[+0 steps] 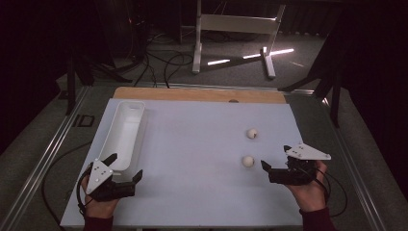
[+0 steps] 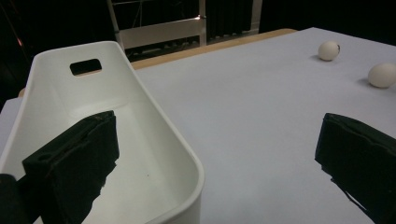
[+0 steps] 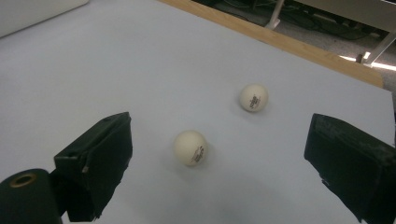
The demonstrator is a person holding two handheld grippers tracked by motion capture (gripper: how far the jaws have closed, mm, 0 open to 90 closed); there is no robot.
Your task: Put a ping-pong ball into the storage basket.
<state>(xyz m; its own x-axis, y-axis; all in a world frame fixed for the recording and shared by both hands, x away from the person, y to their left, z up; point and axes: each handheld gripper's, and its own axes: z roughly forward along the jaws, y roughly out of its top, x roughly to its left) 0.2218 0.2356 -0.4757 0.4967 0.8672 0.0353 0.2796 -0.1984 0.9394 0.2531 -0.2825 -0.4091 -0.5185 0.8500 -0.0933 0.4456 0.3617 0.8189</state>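
Two white ping-pong balls lie on the pale table's right half, a nearer ball (image 1: 248,161) (image 3: 190,147) and a farther ball (image 1: 251,133) (image 3: 253,97). My right gripper (image 1: 275,156) (image 3: 219,158) is open, low over the table just right of the nearer ball, which lies ahead of its jaws and untouched. A long white tray (image 1: 113,130) (image 2: 154,116) stands empty along the left side. My left gripper (image 1: 126,166) (image 2: 219,154) is open at the tray's near end, with one jaw over the tray and the other over the table. The left gripper view also catches the farther ball (image 2: 328,50) and the nearer ball (image 2: 383,74).
A wooden strip (image 1: 199,94) runs along the table's far edge. Beyond it stand a white metal frame (image 1: 235,29) and cables on the dark floor. Bare table surface (image 1: 192,144) spreads between the tray and the balls. The tray's corner (image 3: 37,11) shows in the right gripper view.
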